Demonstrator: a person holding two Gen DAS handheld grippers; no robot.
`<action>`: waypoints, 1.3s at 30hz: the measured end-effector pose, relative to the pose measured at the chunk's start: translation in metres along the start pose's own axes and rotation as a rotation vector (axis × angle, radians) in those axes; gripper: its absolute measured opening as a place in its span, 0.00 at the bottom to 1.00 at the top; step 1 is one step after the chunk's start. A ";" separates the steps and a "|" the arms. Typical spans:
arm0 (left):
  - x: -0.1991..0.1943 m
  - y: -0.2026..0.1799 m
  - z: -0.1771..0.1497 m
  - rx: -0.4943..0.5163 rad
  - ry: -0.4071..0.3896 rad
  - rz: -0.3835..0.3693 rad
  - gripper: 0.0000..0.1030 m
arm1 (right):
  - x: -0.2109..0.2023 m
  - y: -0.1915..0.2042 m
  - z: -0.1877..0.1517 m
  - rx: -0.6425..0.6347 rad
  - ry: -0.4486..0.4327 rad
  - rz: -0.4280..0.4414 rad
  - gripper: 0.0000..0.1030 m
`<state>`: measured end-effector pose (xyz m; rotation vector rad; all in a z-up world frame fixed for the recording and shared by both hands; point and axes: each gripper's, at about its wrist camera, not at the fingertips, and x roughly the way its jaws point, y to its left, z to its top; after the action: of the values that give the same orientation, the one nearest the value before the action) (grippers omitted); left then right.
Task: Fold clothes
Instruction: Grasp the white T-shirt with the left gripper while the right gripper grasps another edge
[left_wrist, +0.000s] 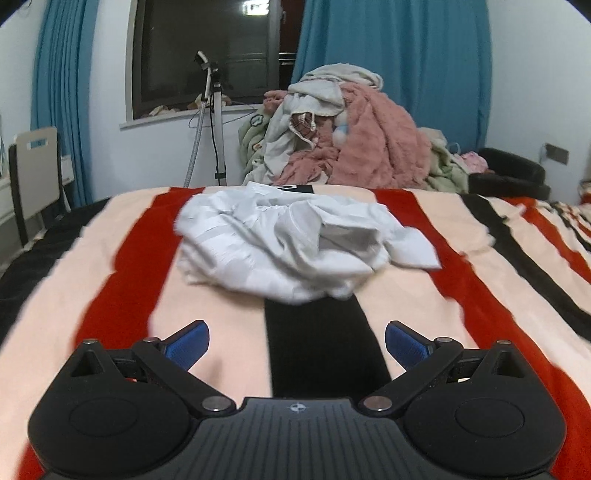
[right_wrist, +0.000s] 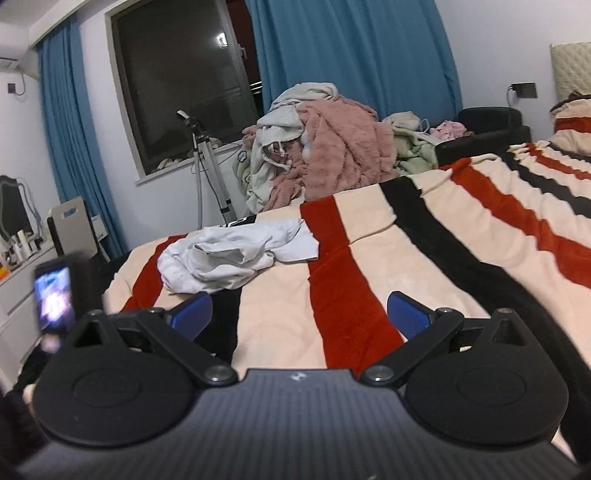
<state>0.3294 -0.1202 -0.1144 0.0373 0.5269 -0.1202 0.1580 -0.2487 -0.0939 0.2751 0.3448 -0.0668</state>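
Note:
A crumpled white garment (left_wrist: 291, 240) lies in a heap on the striped blanket (left_wrist: 424, 295) of the bed. In the left wrist view it sits straight ahead of my left gripper (left_wrist: 297, 345), which is open with nothing between its blue pads. In the right wrist view the same white garment (right_wrist: 232, 258) lies ahead and to the left of my right gripper (right_wrist: 300, 314), also open and empty, hovering over the striped blanket (right_wrist: 369, 266).
A big pile of pink, grey and green clothes (left_wrist: 343, 136) rises beyond the bed's far edge. A tripod (left_wrist: 216, 122) stands by the window. A black seat (left_wrist: 513, 173) is at the right. A lit phone screen (right_wrist: 53, 291) shows at the left.

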 end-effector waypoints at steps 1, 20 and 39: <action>0.019 -0.001 0.004 -0.005 0.004 0.003 0.99 | 0.008 0.001 -0.004 -0.021 -0.003 -0.012 1.00; 0.057 0.067 0.058 -0.056 0.013 -0.154 0.07 | 0.173 0.029 -0.009 0.038 -0.003 -0.054 1.00; -0.198 0.150 -0.032 -0.297 0.050 -0.124 0.07 | 0.015 0.057 -0.001 -0.042 -0.005 0.179 1.00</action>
<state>0.1620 0.0517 -0.0412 -0.2833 0.5930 -0.1616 0.1780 -0.1945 -0.0851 0.2629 0.3147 0.1152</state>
